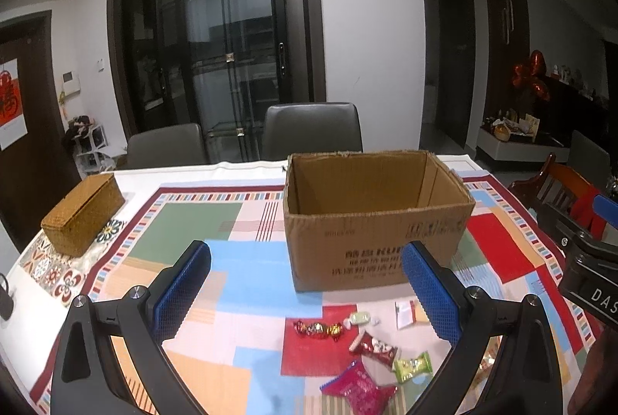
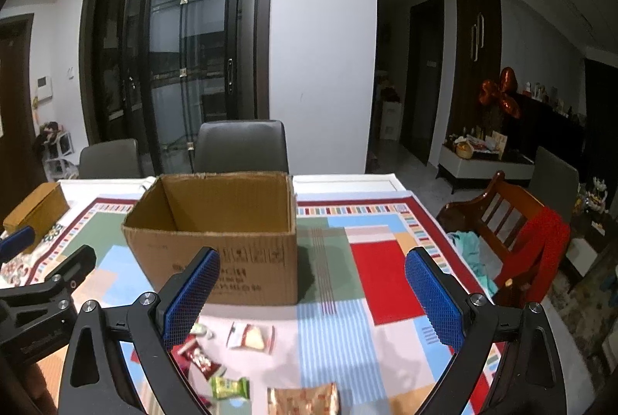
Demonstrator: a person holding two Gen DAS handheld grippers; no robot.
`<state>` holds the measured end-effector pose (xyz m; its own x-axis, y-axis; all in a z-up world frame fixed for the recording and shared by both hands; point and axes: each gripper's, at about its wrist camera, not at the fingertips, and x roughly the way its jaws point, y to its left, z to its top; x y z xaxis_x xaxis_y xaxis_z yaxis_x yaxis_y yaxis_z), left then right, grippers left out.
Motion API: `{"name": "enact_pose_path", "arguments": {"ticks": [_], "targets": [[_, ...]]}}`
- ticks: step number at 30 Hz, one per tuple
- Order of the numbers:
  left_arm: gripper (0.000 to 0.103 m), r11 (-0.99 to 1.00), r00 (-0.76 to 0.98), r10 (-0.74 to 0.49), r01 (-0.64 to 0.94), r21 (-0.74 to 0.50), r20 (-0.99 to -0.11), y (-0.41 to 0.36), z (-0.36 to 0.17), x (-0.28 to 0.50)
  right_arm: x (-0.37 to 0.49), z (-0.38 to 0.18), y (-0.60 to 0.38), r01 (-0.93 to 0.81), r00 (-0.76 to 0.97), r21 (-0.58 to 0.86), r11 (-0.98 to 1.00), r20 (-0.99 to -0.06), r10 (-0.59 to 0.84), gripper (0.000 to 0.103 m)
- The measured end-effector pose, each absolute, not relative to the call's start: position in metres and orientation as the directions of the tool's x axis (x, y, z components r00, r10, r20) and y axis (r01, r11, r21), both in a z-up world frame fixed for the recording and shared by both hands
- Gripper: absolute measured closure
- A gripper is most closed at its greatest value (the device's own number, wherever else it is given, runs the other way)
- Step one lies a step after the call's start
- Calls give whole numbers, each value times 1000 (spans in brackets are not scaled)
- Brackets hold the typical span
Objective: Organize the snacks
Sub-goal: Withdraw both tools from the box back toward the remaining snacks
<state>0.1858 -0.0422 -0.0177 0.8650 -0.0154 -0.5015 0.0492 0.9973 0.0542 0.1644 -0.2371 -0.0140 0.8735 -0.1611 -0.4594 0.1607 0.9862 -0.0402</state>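
Note:
An open cardboard box (image 1: 374,221) (image 2: 220,233) stands empty on the patterned tablecloth. In front of it lie loose snacks: a string of red and gold candies (image 1: 318,329), a red wrapper (image 1: 372,345) (image 2: 199,357), a green wrapper (image 1: 412,365) (image 2: 230,387), a pink packet (image 1: 359,392), a clear white packet (image 1: 405,313) (image 2: 251,336) and an orange-brown packet (image 2: 303,400). My left gripper (image 1: 307,295) hovers open above the snacks, nothing between its blue pads. My right gripper (image 2: 313,299) is open too, over the cloth right of the box.
A woven wicker box (image 1: 83,216) (image 2: 34,208) sits at the table's left. Two grey chairs (image 1: 313,129) stand behind the far edge. A wooden chair (image 2: 513,218) with red and teal clothing is off the right side. The right gripper's body (image 1: 583,260) shows at the left view's edge.

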Motion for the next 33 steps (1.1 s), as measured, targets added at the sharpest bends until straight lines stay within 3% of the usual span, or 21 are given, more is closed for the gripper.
{"name": "enact_pose_path", "arguments": {"ticks": [33], "targets": [[0,996,795,-24,72,55,-606,-52,-105,104,123,-95,-237,87,790,-97,992,-600,-128,5]]}}
